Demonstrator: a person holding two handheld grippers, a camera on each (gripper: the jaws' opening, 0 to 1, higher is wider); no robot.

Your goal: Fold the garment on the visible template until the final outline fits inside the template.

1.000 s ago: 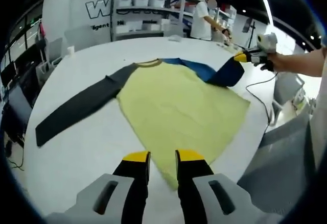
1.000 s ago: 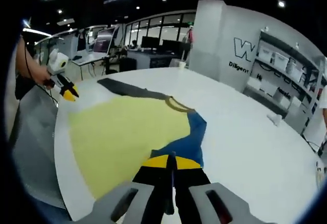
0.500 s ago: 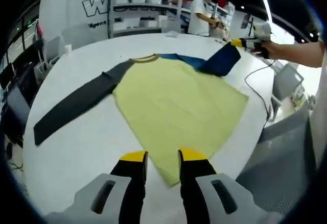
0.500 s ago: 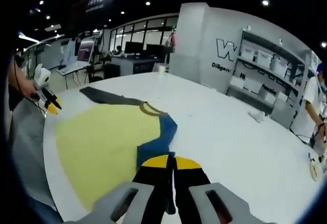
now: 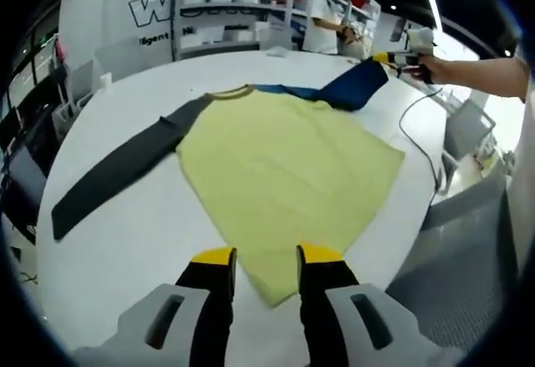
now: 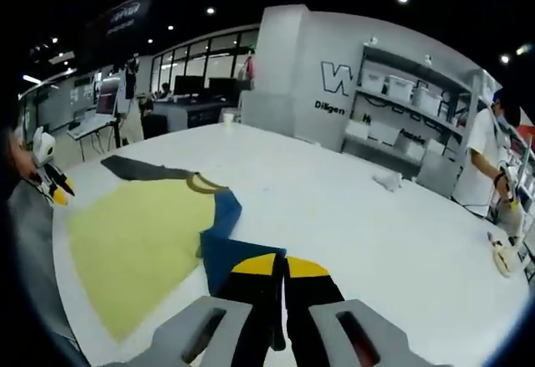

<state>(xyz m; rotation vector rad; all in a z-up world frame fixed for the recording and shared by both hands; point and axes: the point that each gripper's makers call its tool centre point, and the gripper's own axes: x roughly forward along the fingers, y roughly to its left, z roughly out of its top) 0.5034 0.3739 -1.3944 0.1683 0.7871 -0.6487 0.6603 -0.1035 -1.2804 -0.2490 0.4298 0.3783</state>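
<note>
Folding had barely begun: the right gripper (image 6: pixel 279 260), jaws clamped on the blue sleeve (image 6: pixel 238 254), lifted it; the left gripper (image 5: pixel 266 256) hovered, jaws apart, over the shirt (image 5: pixel 284 162) hem.

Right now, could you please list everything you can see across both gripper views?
Garment: one, yellow body with a dark grey sleeve and a blue sleeve, spread on the table.
Table: one, white, round-edged, under the garment.
Shelving unit: one, white, holding pale bins, by the far wall.
Small white item: one, on the table's far side; too small to identify.
Cable: one, dark, trailing across the table edge.
Bystander: one, white top, beside the shelves.
Left gripper: yellow-tipped, open, at the garment's hem.
Right gripper: yellow-tipped, shut on the blue sleeve, lifting it.
</note>
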